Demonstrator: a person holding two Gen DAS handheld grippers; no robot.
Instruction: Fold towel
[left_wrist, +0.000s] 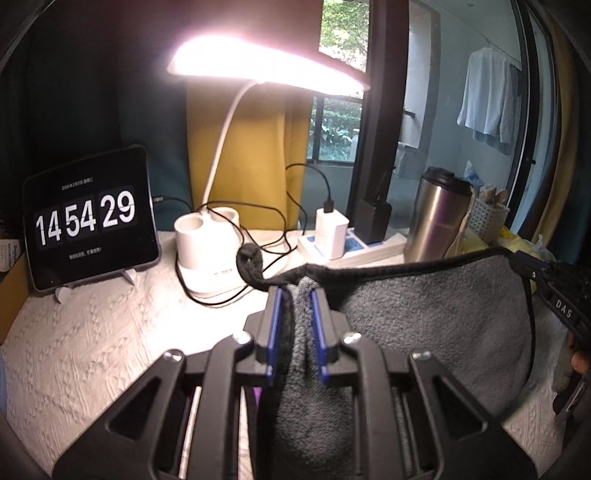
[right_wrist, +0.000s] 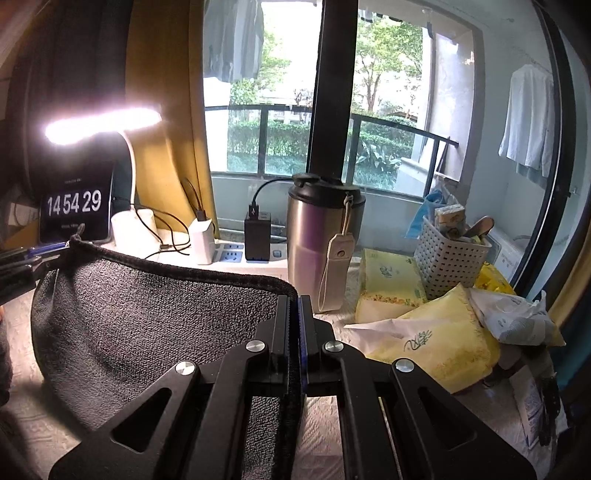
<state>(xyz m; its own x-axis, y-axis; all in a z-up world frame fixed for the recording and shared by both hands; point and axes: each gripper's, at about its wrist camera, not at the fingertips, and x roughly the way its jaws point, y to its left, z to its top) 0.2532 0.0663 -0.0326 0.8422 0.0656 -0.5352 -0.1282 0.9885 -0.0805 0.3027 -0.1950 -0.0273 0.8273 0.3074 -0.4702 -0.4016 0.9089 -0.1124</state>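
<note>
Both grippers pinch the grey towel by its top hem, cloth sagging between them above the table. Left gripper clamps a bunched corner w/ loop; right gripper is closed tight on the other corner. Risks: thin hem slips out; swinging cloth snags the cables or tips the tumbler beyond.

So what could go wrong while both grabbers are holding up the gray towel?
The towel hangs between the left gripper and right gripper. Its swinging edge might catch the black cables or bump the steel mug. The right gripper pinches only the hem, so it might slip.
</note>
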